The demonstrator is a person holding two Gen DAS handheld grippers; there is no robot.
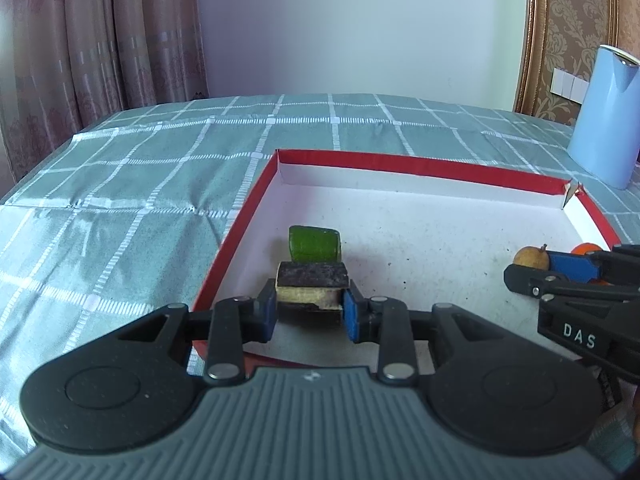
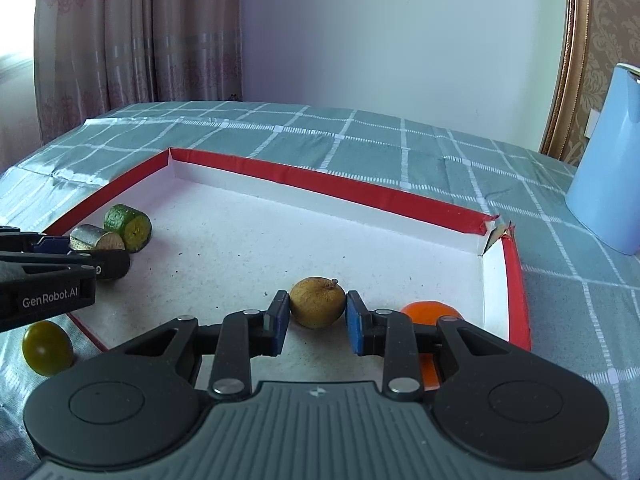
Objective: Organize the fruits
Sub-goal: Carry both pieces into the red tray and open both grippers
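A shallow red-rimmed box with a white floor lies on the checked cloth. My left gripper is shut on a dark-skinned cylinder piece with a pale cut face, near the box's left wall. Just beyond it lies a green cylinder piece. My right gripper is shut on a round brown fruit with a small stem, low over the box floor at its right side. An orange fruit sits right of it, partly hidden by the finger linkage. An olive-green round fruit lies outside the box.
A pale blue jug stands on the cloth past the box's torn far right corner. Green checked cloth covers the table, with curtains and a wall behind it. The left gripper enters the right wrist view from the left.
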